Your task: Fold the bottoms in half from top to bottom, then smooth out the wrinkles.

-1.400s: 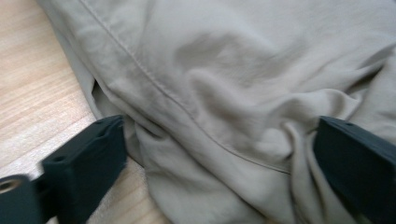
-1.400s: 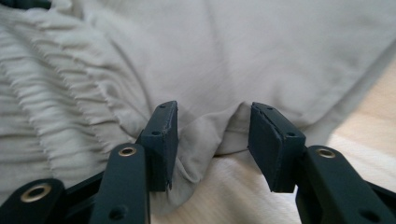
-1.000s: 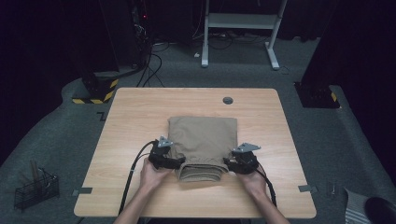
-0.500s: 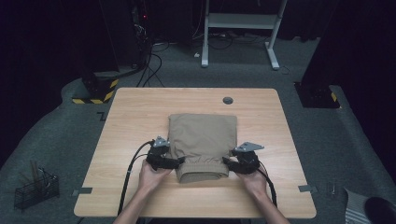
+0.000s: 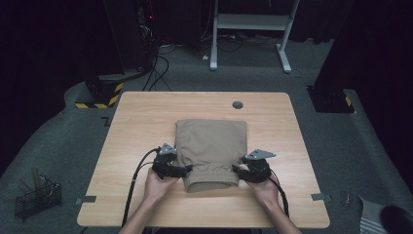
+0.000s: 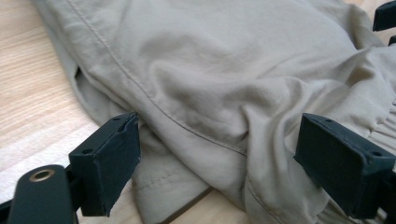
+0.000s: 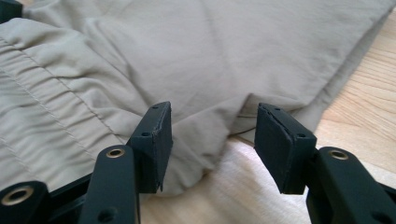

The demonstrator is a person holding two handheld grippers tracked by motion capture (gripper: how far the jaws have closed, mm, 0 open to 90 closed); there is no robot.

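Folded khaki garment point(image 5: 211, 148) on table point(image 5: 146, 122) | left gripper point(image 6: 219, 163) spread at its edge | right gripper point(image 7: 212, 140) spread at its edge

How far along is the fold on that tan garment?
Done: the tan garment lies folded into a compact rectangle on the table. In hand: left gripper and right gripper flank its near corners, fingers open around cloth, not clamped. Left: perhaps one final fold or tidy, judging by the bunched near edge.
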